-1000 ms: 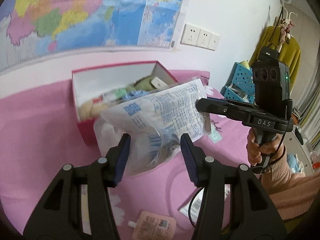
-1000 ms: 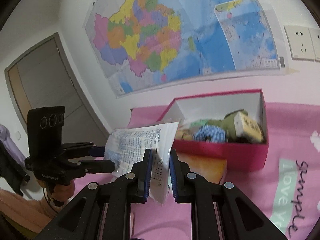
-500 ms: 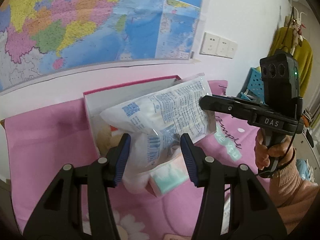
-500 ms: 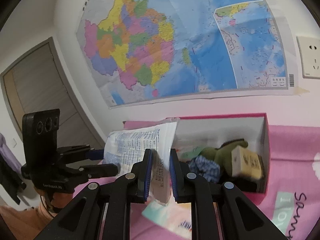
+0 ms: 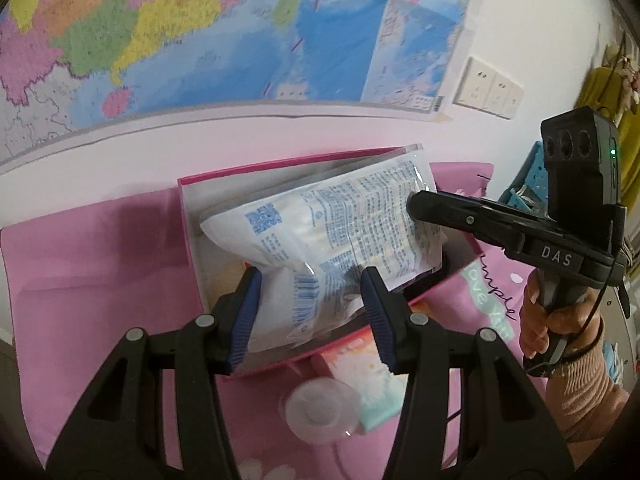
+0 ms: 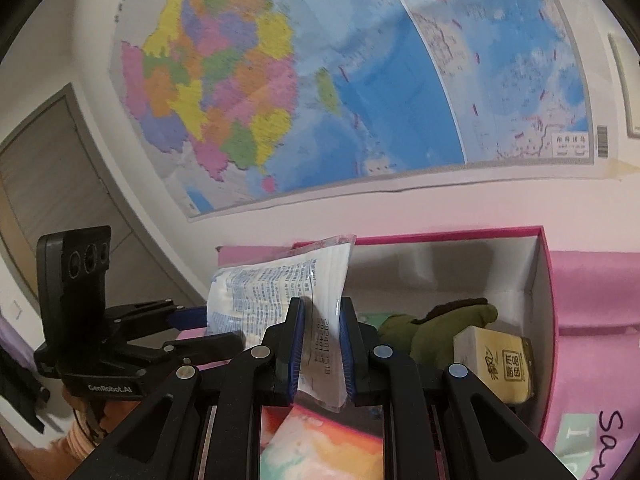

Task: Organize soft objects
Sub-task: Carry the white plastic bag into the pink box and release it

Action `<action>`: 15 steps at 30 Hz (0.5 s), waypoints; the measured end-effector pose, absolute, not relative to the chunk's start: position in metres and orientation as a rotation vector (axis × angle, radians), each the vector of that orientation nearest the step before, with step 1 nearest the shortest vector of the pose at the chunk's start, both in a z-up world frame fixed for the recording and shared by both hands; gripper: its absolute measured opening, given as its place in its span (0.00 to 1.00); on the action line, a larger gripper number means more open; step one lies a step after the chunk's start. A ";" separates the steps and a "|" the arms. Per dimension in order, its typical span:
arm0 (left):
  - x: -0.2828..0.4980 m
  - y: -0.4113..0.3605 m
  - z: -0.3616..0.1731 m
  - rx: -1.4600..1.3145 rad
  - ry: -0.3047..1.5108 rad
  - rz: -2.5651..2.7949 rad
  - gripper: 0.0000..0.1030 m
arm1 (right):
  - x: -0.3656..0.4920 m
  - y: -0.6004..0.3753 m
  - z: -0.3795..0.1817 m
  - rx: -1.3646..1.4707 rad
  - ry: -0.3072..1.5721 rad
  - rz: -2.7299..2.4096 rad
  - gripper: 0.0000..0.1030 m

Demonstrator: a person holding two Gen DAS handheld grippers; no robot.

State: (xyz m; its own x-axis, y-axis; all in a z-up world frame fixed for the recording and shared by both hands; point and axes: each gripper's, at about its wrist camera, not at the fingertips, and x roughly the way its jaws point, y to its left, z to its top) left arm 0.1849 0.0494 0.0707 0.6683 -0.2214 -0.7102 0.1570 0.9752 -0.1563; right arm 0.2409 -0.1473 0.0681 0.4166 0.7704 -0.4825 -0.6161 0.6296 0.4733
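A soft white plastic bag with blue print hangs over the open pink box. My left gripper is shut on the bag's lower end. My right gripper pinches the bag's flat sealed edge and also shows in the left wrist view, holding the bag's far end. The pink box holds a green plush toy and a tan carton. The bag hides the left part of the box.
A pink cloth covers the table. A colourful packet and a clear round lid lie in front of the box. A map hangs on the wall behind. A blue basket stands at the right.
Both grippers have carried the bag forward from in front of the box to over its open top. The box now looks closer in both views.
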 end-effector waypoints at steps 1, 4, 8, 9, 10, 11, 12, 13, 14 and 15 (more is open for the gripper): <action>0.189 0.050 0.069 -0.087 0.819 -0.210 0.52 | 0.244 -0.146 0.065 0.240 0.739 0.876 0.16; 0.200 0.049 0.064 -0.086 0.839 -0.198 0.52 | 0.255 -0.143 0.058 0.249 0.763 0.860 0.16; 0.217 0.049 0.055 -0.082 0.872 -0.176 0.52 | 0.268 -0.136 0.050 0.245 0.795 0.830 0.19; 0.220 0.051 0.053 -0.083 0.880 -0.169 0.52 | 0.271 -0.134 0.048 0.243 0.804 0.821 0.19; 0.224 0.051 0.050 -0.083 0.893 -0.165 0.52 | 0.274 -0.132 0.047 0.236 0.809 0.810 0.20; 0.229 0.051 0.047 -0.078 0.906 -0.150 0.52 | 0.276 -0.129 0.046 0.225 0.810 0.798 0.21; 0.232 0.051 0.046 -0.073 0.913 -0.141 0.52 | 0.278 -0.127 0.045 0.214 0.811 0.789 0.21; 0.236 0.051 0.043 -0.069 0.924 -0.134 0.52 | 0.280 -0.124 0.045 0.198 0.811 0.773 0.21; 0.238 0.051 0.042 -0.068 0.929 -0.129 0.52 | 0.282 -0.123 0.044 0.194 0.809 0.760 0.23; 0.241 0.051 0.041 -0.066 0.934 -0.120 0.52 | 0.284 -0.123 0.044 0.194 0.812 0.745 0.27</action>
State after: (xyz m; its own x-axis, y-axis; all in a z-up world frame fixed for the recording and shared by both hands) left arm 0.2410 0.0510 0.0409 0.5888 -0.1317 -0.7975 0.0742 0.9913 -0.1089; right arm 0.2838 -0.1231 0.0436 0.4535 0.6699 -0.5879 -0.5284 0.7333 0.4280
